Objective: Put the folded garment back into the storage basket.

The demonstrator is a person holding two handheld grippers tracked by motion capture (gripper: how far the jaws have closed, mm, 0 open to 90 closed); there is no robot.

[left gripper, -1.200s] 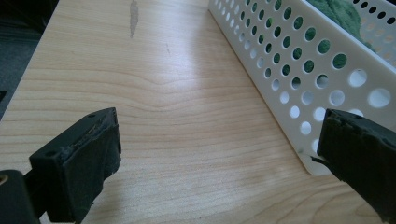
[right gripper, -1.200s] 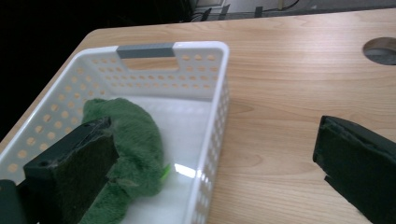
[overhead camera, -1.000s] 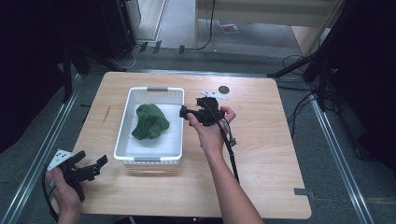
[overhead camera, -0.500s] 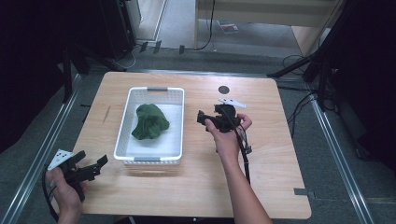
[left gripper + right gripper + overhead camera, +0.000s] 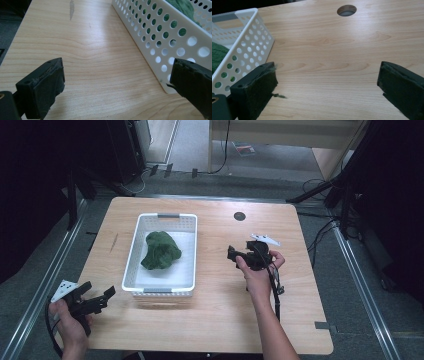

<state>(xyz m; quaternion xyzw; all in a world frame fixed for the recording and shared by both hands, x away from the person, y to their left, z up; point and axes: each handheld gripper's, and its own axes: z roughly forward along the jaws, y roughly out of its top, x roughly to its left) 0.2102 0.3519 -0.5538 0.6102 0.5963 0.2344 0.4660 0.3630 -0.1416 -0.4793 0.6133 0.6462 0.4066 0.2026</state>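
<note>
A crumpled dark green cloth (image 5: 160, 250) lies inside the white perforated basket (image 5: 184, 227) on the wooden table. My right gripper (image 5: 233, 255) hovers to the right of the basket, open, with nothing between its jaws; bits of green lint cling to its left pad (image 5: 259, 85). My left gripper (image 5: 104, 297) is at the table's front left corner, open and empty, pointing at the basket's near corner (image 5: 166, 86). The green cloth (image 5: 183, 7) shows through the basket's wall holes, and its edge (image 5: 218, 56) appears in the right gripper view.
A round cable hole (image 5: 239, 216) sits in the table at the back right, also in the right gripper view (image 5: 346, 10). Metal rails run along both sides of the table. Cables lie on the floor behind it.
My right gripper has drawn back from beside the basket toward the right and nearer the front, staying open. The left gripper has stayed put.
</note>
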